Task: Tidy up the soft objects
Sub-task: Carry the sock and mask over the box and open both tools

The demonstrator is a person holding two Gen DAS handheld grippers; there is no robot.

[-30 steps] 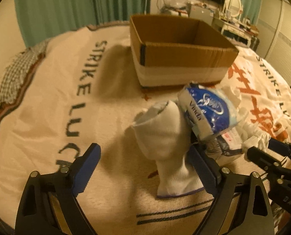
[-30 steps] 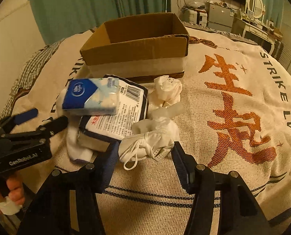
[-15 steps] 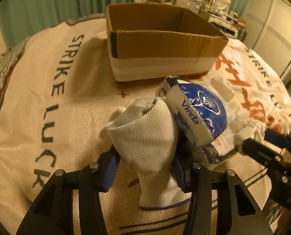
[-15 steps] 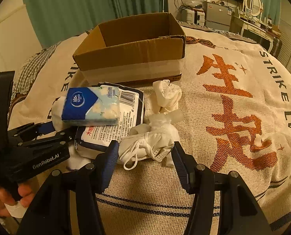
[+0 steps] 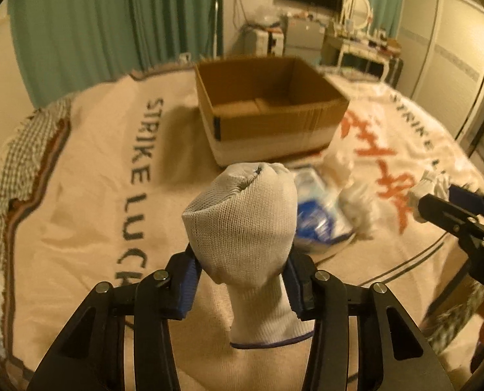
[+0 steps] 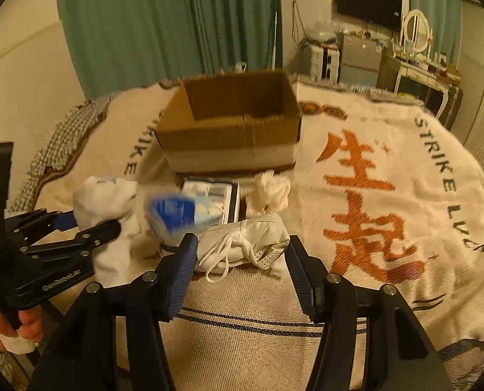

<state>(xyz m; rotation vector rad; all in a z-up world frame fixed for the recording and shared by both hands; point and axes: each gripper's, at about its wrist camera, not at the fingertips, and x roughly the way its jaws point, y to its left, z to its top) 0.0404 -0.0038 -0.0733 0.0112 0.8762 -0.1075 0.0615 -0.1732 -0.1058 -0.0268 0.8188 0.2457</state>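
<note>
- Gripping a rolled white sock (image 5: 242,224), our left gripper (image 5: 242,280) has its blue-padded fingers (image 5: 188,280) pressed against both sides of the bundle, the cuff hanging down below them.
- From the right wrist view we see that same sock (image 6: 103,200) held clear of the blanket (image 6: 388,179), with our left gripper (image 6: 79,228) clamped on it at the left edge of the picture.
- Our right gripper (image 6: 242,267) stands open, its two fingers spread wide on either side of a white drawstring pouch (image 6: 248,242) that lies on the blanket; we cannot tell whether the pads touch it.
- Just beyond the pouch we see a blue tissue pack (image 6: 176,213), blurred, next to a flat white packet with a dark border (image 6: 214,197).
- A crumpled white cloth (image 6: 271,192) sits near the packet, just in front of the cardboard box (image 6: 232,140).
- The cardboard box stands open on the blanket, well beyond both grippers, and in the left wrist view we see only bare cardboard on the part of its floor (image 5: 258,106) that shows.
- In the left wrist view the blue tissue pack (image 5: 317,218) lies on the blanket (image 5: 88,176) behind the held sock, and our right gripper (image 5: 460,215) reaches in from the right edge.
</note>
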